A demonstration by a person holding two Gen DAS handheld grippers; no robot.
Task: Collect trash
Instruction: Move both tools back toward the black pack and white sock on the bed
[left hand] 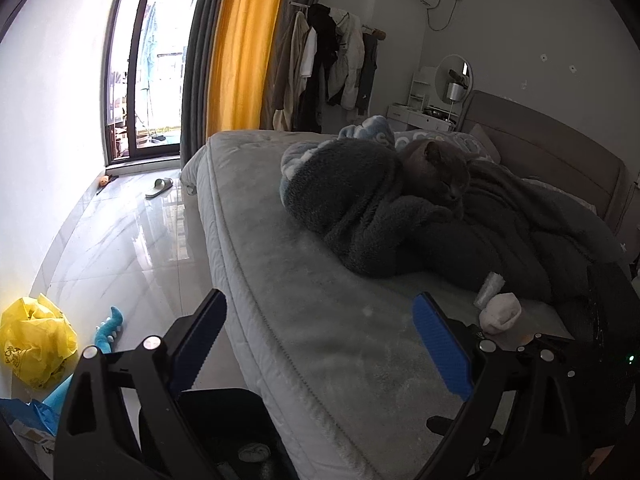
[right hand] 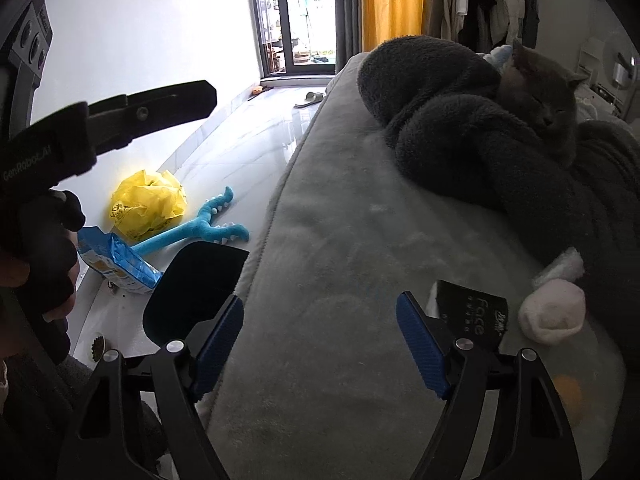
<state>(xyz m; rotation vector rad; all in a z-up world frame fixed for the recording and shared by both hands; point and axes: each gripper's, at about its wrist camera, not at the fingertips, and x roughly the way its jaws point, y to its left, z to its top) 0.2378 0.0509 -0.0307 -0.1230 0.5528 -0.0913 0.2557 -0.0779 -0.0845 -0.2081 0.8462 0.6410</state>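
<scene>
Both grippers hover over the bed edge with jaws wide and nothing held: left gripper (left hand: 316,344), right gripper (right hand: 320,344).

Hazards, as judged:
- A grey cat (right hand: 540,96) sleeps in the dark fleece blanket (right hand: 440,92), near the items on the bed. A fast reach may startle it.
- The black packet (right hand: 472,312) lies flat just beside a rolled sock (right hand: 554,312); a careless pinch may take the sock or snag the plush cover.

More trash sits on the floor: yellow plastic bag (right hand: 148,204) and blue snack wrapper (right hand: 120,260), close to a blue toy (right hand: 208,224).

The bed (right hand: 340,280) is soft; the tiled floor (left hand: 120,236) is glossy.
</scene>
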